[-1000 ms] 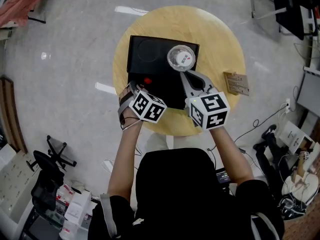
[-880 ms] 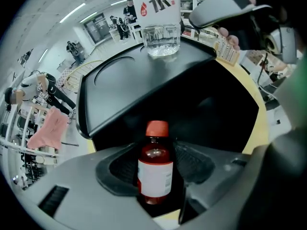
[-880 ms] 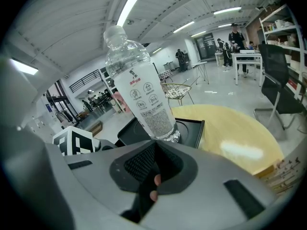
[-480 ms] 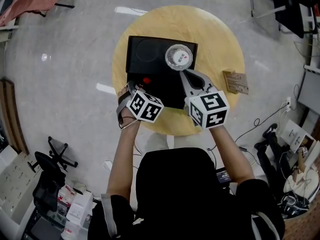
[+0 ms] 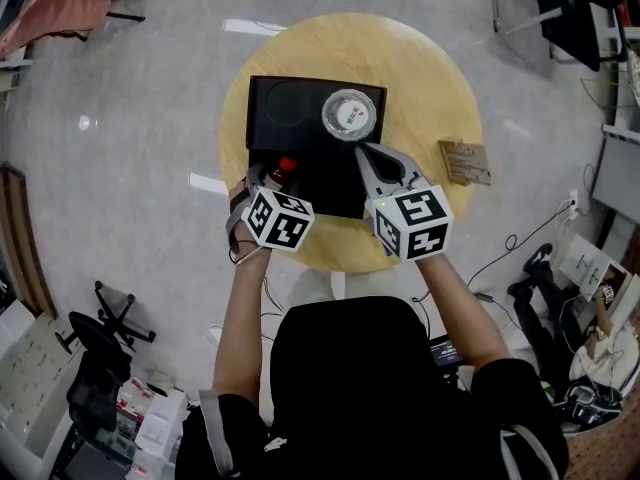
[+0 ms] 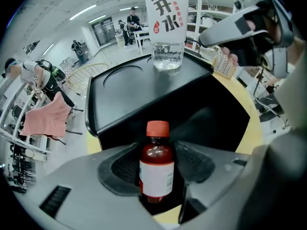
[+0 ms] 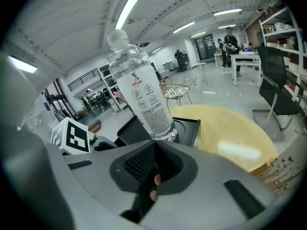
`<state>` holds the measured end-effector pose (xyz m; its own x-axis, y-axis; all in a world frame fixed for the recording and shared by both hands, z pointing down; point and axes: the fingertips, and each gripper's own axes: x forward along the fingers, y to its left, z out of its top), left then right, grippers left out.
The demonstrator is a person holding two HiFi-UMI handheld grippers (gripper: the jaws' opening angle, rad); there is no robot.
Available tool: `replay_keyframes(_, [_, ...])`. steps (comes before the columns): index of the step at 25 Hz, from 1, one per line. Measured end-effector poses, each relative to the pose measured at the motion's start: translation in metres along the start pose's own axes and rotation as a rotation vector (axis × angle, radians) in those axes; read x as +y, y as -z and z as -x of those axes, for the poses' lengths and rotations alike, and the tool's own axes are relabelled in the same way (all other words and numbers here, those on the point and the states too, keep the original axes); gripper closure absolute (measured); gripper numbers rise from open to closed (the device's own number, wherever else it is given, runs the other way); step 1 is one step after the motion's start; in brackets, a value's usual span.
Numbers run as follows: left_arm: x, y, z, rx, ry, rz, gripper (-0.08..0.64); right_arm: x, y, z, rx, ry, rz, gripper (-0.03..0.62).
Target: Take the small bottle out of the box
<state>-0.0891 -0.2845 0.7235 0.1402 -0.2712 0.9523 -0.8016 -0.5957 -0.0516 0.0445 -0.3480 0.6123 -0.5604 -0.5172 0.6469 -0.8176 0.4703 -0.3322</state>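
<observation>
The small brown bottle point(image 6: 156, 174) with a red cap and white label stands upright between my left gripper's point(image 6: 156, 158) jaws, which are shut on it. In the head view the small bottle point(image 5: 284, 168) is at the near left of the black box point(image 5: 300, 118), by its dark open cavity point(image 6: 211, 123). My left gripper point(image 5: 272, 180) comes in from the table's near edge. My right gripper point(image 5: 364, 155) is shut with nothing in it, over the box's near right. Its jaws point(image 7: 152, 169) point at a tall clear water bottle point(image 7: 141, 97).
The tall water bottle point(image 5: 350, 115) stands on the box's flat top, which has round recesses point(image 6: 127, 75). The box sits on a round wooden table point(image 5: 440, 88). A small brown card point(image 5: 463, 162) lies at the table's right edge. Chairs and clutter ring the floor.
My left gripper has drawn slightly left and back with the small bottle, and more of the bottle shows beside the box. The right gripper has hardly moved.
</observation>
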Motion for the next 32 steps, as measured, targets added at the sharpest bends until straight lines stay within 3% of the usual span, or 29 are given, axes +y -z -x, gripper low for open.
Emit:
replay_keyframes(14, [0.005,-0.026,0.043,-0.217,0.042,0.133,0.336,0.02,-0.002,0.01,-0.021,0.01,0.028,0.591])
replay_keyframes(32, [0.004,-0.067,0.13,-0.491,0.053,0.222,0.336,0.038,-0.023,0.052,-0.091,0.061,0.093,0.591])
